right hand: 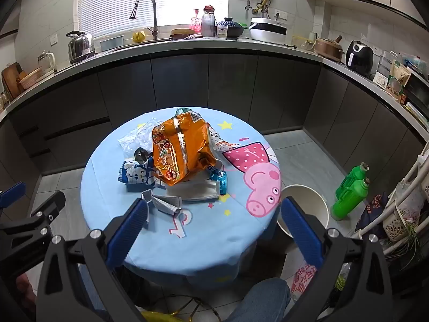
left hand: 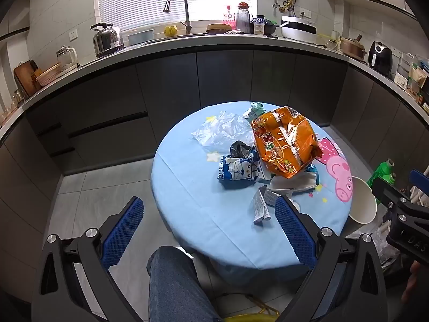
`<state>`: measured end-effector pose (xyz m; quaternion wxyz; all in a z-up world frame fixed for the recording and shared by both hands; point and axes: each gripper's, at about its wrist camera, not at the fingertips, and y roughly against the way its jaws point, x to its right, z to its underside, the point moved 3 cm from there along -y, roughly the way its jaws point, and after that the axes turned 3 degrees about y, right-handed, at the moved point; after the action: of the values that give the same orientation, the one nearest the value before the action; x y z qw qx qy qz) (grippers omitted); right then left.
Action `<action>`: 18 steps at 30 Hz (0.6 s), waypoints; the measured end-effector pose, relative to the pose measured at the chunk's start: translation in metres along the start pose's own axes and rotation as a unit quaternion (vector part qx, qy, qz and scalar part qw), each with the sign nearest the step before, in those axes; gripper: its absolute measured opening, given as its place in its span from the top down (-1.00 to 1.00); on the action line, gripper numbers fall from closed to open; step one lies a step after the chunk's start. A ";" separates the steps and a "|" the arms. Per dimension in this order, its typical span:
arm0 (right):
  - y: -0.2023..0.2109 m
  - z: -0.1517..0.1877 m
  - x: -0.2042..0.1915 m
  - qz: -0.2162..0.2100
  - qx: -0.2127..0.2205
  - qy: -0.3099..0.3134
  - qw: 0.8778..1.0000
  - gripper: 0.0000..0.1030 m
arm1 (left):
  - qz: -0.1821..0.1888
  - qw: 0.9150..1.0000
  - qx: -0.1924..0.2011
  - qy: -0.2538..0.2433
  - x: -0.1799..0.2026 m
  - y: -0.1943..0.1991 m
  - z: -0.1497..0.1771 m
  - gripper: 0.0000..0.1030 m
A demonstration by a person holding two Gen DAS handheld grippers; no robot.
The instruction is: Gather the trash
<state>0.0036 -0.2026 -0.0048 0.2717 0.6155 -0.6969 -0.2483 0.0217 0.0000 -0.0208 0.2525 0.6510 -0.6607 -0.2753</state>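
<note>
Both grippers, left and right, gaping, empty; grab orange bag first, drop into bin.

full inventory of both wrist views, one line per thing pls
round table: 1, light blue cartoon cloth, centre
orange snack bag: 1, orange, top of the trash pile
blue-white wrapper: 1, left of the orange bag
clear plastic bag: 1, transparent, far left of the pile
squeezed tube: 1, grey-white, nearest table edge
white bin: 1, floor, right of the table
green bottles: 2, floor, right of the bin
kettle: 1, steel, counter left
faucet: 1, steel, under the window
air fryer: 1, black, counter right
left gripper: jaws open, empty
right gripper: jaws open, empty
jeans leg: blue, bottom
</note>
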 end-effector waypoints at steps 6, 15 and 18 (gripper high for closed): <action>-0.001 0.000 0.000 -0.003 0.000 0.000 1.000 -0.94 | 0.000 1.000 0.000 0.000 0.000 0.000 0.000 -0.84; -0.001 0.001 0.000 -0.002 -0.001 -0.002 1.000 -0.94 | 0.001 1.000 0.000 0.000 0.000 0.000 0.000 -0.84; -0.001 0.001 -0.001 -0.002 -0.001 -0.002 1.000 -0.94 | 0.001 1.000 0.000 0.000 0.000 0.000 0.000 -0.84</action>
<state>0.0039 -0.2020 -0.0060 0.2706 0.6160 -0.6959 -0.2511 0.0214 -0.0002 -0.0207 0.2531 0.6506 -0.6611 -0.2750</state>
